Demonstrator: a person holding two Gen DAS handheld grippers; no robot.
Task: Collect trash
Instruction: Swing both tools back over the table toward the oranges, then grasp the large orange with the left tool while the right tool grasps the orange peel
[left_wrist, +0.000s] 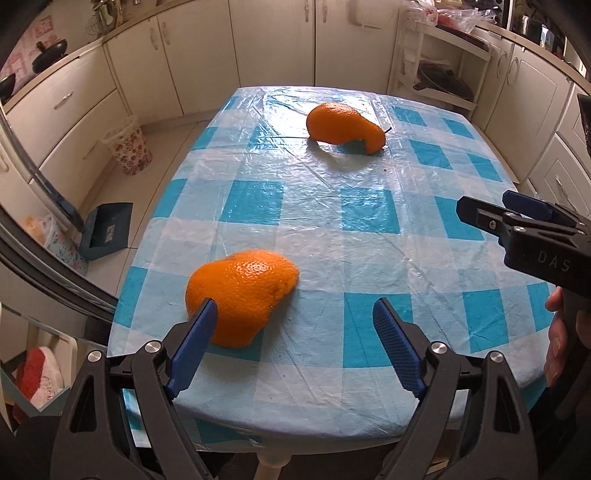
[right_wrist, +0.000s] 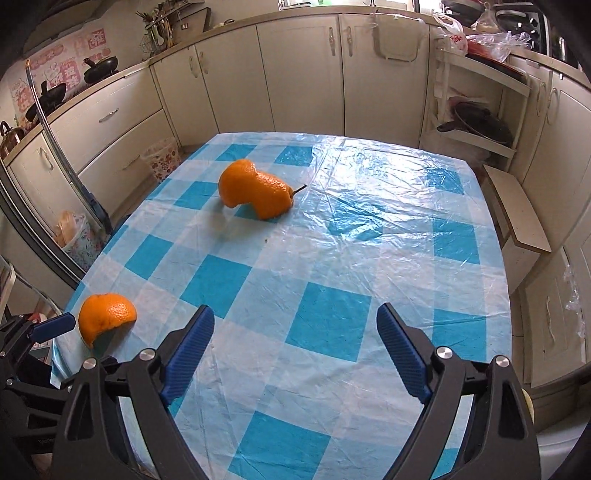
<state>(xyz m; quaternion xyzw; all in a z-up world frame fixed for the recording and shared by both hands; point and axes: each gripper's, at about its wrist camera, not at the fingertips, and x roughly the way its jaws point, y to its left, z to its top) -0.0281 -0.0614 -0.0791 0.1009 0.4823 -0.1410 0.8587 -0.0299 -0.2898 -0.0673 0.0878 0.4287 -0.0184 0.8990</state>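
Two pieces of orange peel lie on a table under a blue-and-white checked plastic cloth (left_wrist: 332, 236). The near peel (left_wrist: 240, 295) sits close to the table's front left corner, just ahead of my left gripper (left_wrist: 295, 314), whose left fingertip overlaps it in the left wrist view. That gripper is open and holds nothing. The far peel (left_wrist: 343, 127), with a small stem, rests toward the back of the table. My right gripper (right_wrist: 295, 321) is open over bare cloth at the near edge; the far peel (right_wrist: 258, 192) lies well ahead of it to the left, the near peel (right_wrist: 105, 317) far left.
A floral waste basket (left_wrist: 127, 149) stands on the floor left of the table, with a dark dustpan (left_wrist: 107, 230) nearer. Cream cabinets (right_wrist: 303, 66) ring the room. An open shelf with a dark pan (right_wrist: 480, 123) stands at the back right. A hand (left_wrist: 557, 332) grips the right tool.
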